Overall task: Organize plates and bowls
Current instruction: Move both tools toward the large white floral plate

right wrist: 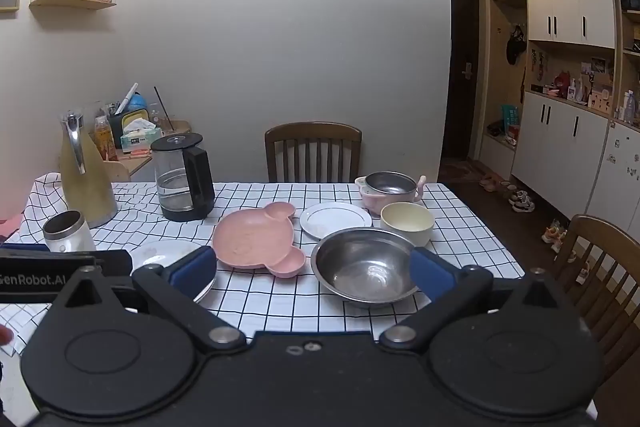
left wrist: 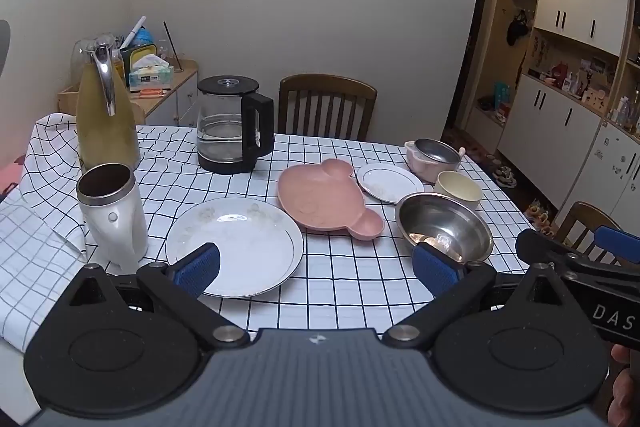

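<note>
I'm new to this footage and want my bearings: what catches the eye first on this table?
The pink bear-shaped plate sits mid-table on the checked tablecloth, with a large white plate near the front left and a big steel bowl near the front right. Behind them stand a glass kettle and a tall yellow-green jug at the back left. Both the left gripper and right gripper hover open and empty.

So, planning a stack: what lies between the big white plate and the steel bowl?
Only the pink plate, between white plate and steel bowl; right wrist view.
</note>
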{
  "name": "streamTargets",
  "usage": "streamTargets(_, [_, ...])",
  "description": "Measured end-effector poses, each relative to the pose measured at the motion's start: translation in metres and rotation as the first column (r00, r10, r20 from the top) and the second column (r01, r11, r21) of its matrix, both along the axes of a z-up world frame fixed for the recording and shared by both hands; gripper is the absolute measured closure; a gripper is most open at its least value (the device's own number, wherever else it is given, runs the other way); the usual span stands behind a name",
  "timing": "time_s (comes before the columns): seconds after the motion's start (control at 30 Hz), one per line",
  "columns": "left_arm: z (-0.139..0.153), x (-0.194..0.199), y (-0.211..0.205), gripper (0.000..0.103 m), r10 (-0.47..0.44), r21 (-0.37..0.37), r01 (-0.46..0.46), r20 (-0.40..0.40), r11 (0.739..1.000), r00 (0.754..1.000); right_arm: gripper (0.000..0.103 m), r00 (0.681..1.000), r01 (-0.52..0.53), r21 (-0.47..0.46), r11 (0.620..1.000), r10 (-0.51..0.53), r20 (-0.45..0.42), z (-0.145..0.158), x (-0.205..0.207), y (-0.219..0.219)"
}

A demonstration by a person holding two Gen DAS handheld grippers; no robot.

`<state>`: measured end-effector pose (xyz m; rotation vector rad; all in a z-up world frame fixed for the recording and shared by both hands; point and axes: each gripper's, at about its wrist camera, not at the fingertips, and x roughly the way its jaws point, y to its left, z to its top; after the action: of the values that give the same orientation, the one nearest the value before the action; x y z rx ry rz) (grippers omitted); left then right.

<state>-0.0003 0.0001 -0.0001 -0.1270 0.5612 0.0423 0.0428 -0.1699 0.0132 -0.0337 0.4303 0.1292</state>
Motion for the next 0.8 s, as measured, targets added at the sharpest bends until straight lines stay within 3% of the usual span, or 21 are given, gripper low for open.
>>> streamTargets(0.3, [-0.007, -0.021, -0.029, 0.000, -0.019, 0.041, 0.018, 0.015, 0.999, 1.000, 0.000, 1.000, -0.010, 0.029, 1.000, 0.010, 0.008, -0.001, -0.003, -0.003])
streamTargets(0.37, [0.003, -0.005, -0.003, 0.000, 0.003, -0.010, -0.003, -0.015, 1.000, 1.000, 0.000, 1.000, -0.012, 0.029, 1.000, 0.011, 0.009, 0.000, -0.003, -0.003])
streamTargets(0.8, [-0.001, -0.001, -0.004, 0.000, -0.007, -0.018, 0.006, -0.057, 1.000, 0.998, 0.000, 1.000, 0.004, 0.018, 1.000, -0.004, 0.002, 0.001, -0.006, 0.000])
